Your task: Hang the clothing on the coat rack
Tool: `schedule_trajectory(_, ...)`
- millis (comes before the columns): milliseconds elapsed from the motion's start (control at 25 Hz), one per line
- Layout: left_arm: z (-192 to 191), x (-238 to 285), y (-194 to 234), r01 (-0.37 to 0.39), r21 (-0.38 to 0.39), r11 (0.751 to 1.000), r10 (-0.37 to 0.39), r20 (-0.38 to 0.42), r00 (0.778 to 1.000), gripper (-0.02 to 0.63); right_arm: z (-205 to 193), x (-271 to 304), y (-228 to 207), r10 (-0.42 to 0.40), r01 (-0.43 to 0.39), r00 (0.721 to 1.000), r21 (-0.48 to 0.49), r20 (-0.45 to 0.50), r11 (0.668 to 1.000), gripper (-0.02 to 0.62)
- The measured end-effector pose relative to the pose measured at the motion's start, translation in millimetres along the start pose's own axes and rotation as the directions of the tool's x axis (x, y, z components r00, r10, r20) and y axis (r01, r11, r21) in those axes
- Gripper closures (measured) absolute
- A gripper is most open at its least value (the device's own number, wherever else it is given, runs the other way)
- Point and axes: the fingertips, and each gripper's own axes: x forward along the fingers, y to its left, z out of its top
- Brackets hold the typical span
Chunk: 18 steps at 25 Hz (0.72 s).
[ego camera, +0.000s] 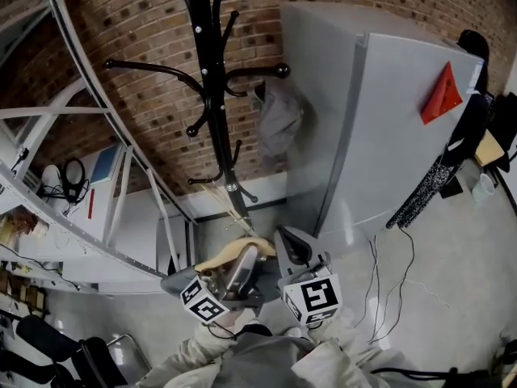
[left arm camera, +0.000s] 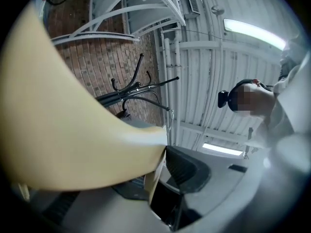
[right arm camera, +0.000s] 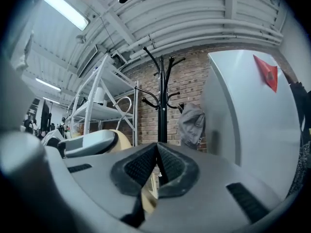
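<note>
Hanging from a right-hand hook of the black coat rack (ego camera: 214, 87), a grey garment (ego camera: 279, 124) droops against the brick wall (ego camera: 137, 23), just beside a tall grey cabinet (ego camera: 396, 136). Low in the head view, both grippers sit close together in front of the rack's foot. The left gripper (ego camera: 246, 257) has its jaws clamped on a cream-coloured hanger (ego camera: 230, 255), which fills much of the left gripper view. The right gripper (ego camera: 288, 242), just beside it, has its jaws pressed together at the tips and points towards the rack and garment.
</note>
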Motion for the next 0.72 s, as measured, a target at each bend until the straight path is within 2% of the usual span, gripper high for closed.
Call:
schedule_trajectory(200,16,-10,9,-0.041,0.039,0.998,0.04,0.025,0.999,0.496,0,17,12,0.06,-0.06,0.998,0.005,0.008,0.998,0.571)
schedule_trajectory(400,31,-14,26,-0.059,0.046,0.997,0.057,0.041,0.998,0.497,-3,41,22,0.091,-0.091,0.996,0.009,0.001,0.996,0.571)
schedule_trajectory(720,59,-5,64,-0.029,0.038,0.999,0.027,0.053,0.998,0.497,1,87,25,0.077,-0.077,0.997,-0.026,0.008,0.997,0.571)
